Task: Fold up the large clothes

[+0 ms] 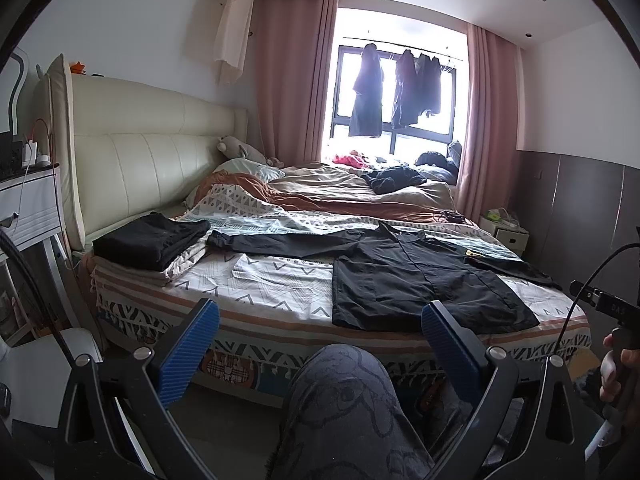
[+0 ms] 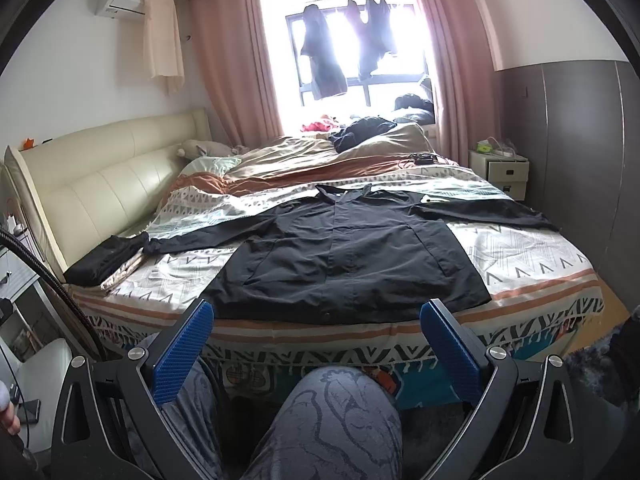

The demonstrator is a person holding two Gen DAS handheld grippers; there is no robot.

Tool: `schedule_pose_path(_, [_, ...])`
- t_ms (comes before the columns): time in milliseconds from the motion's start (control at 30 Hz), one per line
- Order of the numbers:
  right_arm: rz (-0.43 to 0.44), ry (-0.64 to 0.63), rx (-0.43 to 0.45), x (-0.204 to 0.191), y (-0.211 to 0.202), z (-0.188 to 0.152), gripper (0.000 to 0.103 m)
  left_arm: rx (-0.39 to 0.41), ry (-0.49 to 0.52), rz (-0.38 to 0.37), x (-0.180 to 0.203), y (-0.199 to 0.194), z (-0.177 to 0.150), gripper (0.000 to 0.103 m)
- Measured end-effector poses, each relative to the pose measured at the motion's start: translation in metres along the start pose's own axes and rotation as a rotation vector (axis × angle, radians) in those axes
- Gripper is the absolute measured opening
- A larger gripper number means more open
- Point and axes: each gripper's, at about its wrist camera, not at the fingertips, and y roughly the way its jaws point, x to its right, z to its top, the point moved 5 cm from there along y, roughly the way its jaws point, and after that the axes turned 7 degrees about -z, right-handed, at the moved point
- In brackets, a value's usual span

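left gripper (image 1: 320,344): we held it low, jaws spread wide, empty
right gripper (image 2: 318,344): same, wide apart, empty
knee (image 2: 340,412): ours, between fingers

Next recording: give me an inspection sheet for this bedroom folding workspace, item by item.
Surface: bed with a patterned sheet; rumpled duvet at the far side.
Job's things: black shirt spread flat, sleeves out; folded black clothes stacked near the headboard.
Clutter: dark crumpled garment on the duvet; plush toy by the pillow.
Grippers: left tongs and right tongs both open, short of the bed, holding nothing.
Cables: black cable at the right edge of the left view.
Surroundings: clothes hanging at the window; nightstand.
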Motion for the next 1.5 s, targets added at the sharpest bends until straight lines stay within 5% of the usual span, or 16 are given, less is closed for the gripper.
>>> schedule_pose_path(1100, [-0.010, -0.007, 0.023, -0.012, -0.018, 0.012, 0.103, -0.008, -0.035, 0.003, -0.012, -0.007, -0.008, 0.103])
schedule_pose_path(1500, [0.060, -0.058, 0.006, -0.038, 0.048, 0.038, 0.103, -0.020, -0.075, 0.061, -0.035, 0.046, 0.004, 0.103])
